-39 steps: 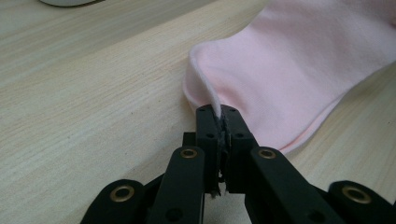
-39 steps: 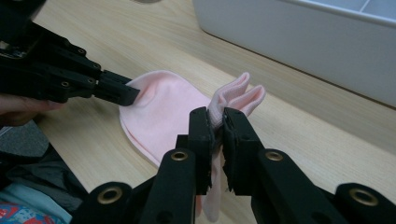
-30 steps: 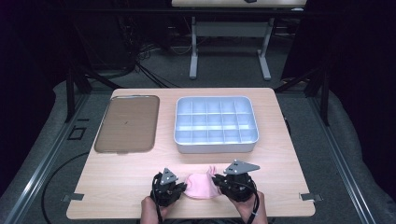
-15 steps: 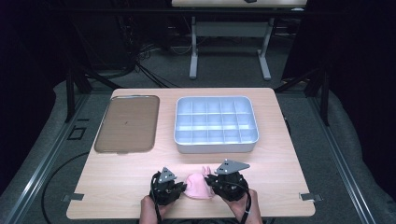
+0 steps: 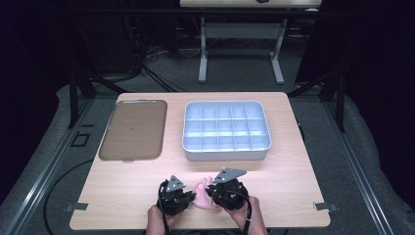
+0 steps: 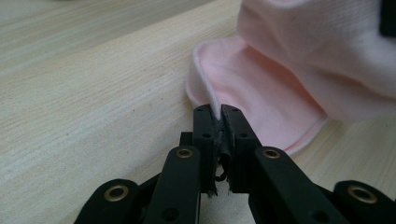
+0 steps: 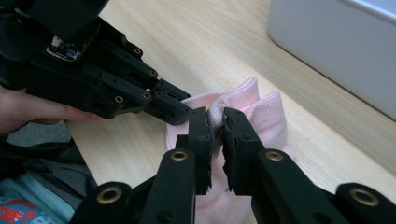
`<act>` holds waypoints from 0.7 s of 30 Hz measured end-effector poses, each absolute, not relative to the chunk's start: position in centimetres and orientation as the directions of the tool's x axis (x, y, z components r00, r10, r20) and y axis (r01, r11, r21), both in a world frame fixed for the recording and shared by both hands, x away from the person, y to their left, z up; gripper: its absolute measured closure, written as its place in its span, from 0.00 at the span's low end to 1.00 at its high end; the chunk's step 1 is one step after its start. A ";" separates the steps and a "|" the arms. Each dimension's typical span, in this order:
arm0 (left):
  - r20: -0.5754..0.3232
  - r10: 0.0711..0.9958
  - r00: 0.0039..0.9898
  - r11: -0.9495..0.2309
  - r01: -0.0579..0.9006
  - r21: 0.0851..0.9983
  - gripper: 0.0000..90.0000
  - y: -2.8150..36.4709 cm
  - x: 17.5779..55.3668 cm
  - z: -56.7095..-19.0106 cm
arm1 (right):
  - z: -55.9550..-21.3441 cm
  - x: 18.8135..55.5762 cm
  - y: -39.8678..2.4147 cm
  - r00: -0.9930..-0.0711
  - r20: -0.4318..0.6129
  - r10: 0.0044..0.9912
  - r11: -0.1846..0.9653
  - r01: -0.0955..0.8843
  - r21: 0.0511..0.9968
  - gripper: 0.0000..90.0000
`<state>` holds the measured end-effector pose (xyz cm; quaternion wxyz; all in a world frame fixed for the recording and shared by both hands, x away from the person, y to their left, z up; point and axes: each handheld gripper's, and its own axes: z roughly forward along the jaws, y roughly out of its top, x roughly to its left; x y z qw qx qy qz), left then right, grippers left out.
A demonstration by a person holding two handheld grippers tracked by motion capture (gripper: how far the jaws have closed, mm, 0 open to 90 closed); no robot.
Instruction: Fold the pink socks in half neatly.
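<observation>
A pale pink sock lies bunched near the table's front edge, between both hand-held grippers. My left gripper is at its left side; in the left gripper view the jaws are shut on the thin rim of the pink sock. My right gripper is at its right side. In the right gripper view its jaws are shut on a raised fold of the sock, with the ribbed cuff just beyond. The left gripper shows there too, its tips touching the sock close by.
A grey tray with several compartments stands behind the grippers at centre right; its wall is close in the right gripper view. A flat brown tray lies at the back left. Bare wooden table lies to either side.
My right gripper has moved left toward the left gripper, carrying its part of the sock, which is now bunched narrower. The left gripper has stayed in place.
</observation>
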<state>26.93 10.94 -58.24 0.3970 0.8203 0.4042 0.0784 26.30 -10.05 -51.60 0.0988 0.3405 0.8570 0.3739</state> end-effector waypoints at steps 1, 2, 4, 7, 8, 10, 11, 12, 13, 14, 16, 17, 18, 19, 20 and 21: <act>-0.194 0.725 0.661 -0.357 0.601 0.715 0.94 11.0 26.9 -58.3 | -51.9 26.5 -9.4 -0.756 0.075 0.651 0.508 0.507 0.696 0.91; -0.195 0.725 0.660 -0.356 0.602 0.715 0.94 11.0 26.9 -58.3 | -51.9 26.5 -9.4 -0.756 0.075 0.651 0.508 0.507 0.696 0.91; -0.195 0.726 0.660 -0.356 0.603 0.714 0.95 11.0 26.9 -58.2 | -52.2 26.7 -8.9 -0.764 0.068 0.642 0.522 0.501 0.690 0.91; -0.196 0.726 0.660 -0.355 0.603 0.714 0.95 11.0 26.9 -58.2 | -52.7 27.0 -8.1 -0.772 0.059 0.633 0.546 0.499 0.673 0.91; -0.195 0.725 0.661 -0.357 0.603 0.713 0.95 11.0 26.9 -58.2 | -52.9 27.1 -7.8 -0.771 0.061 0.634 0.547 0.503 0.669 0.91; -0.199 0.725 0.659 -0.354 0.605 0.713 0.95 11.0 26.9 -58.3 | -53.3 27.3 -7.5 -0.775 0.066 0.629 0.551 0.504 0.665 0.89; -0.196 0.725 0.660 -0.356 0.603 0.714 0.94 11.0 26.9 -58.3 | -53.6 27.3 -7.4 -0.774 0.079 0.628 0.540 0.507 0.671 0.84; -0.204 0.727 0.655 -0.347 0.607 0.715 0.94 11.0 26.9 -58.3 | -53.7 27.3 -7.5 -0.773 0.094 0.627 0.528 0.511 0.678 0.80; -0.203 0.727 0.656 -0.348 0.607 0.714 0.94 11.0 26.9 -58.3 | -53.6 27.3 -7.7 -0.766 0.101 0.635 0.519 0.519 0.679 0.71; -0.203 0.727 0.656 -0.348 0.607 0.714 0.94 11.0 26.9 -58.3 | -53.6 27.3 -7.7 -0.766 0.101 0.635 0.519 0.519 0.679 0.71; -0.203 0.729 0.654 -0.346 0.608 0.714 0.94 11.0 26.9 -58.3 | -53.5 27.4 -8.4 -0.743 0.121 0.658 0.479 0.537 0.694 0.68; -0.197 0.728 0.656 -0.351 0.605 0.715 0.94 11.1 26.9 -58.3 | -53.3 27.4 -8.9 -0.738 0.127 0.662 0.466 0.539 0.701 0.66; -0.205 0.731 0.651 -0.342 0.609 0.715 0.94 11.0 26.8 -58.3 | -53.1 27.3 -9.4 -0.723 0.137 0.677 0.438 0.545 0.715 0.63; -0.206 0.731 0.650 -0.341 0.610 0.715 0.94 11.0 26.8 -58.3 | -53.0 27.4 -10.0 -0.719 0.170 0.674 0.412 0.556 0.722 0.62; -0.206 0.731 0.650 -0.341 0.610 0.715 0.94 11.0 26.8 -58.3 | -53.0 27.4 -10.0 -0.719 0.170 0.674 0.412 0.556 0.722 0.62; -0.206 0.731 0.650 -0.341 0.610 0.715 0.94 11.0 26.8 -58.3 | -53.1 27.4 -10.1 -0.719 0.171 0.673 0.411 0.557 0.722 0.61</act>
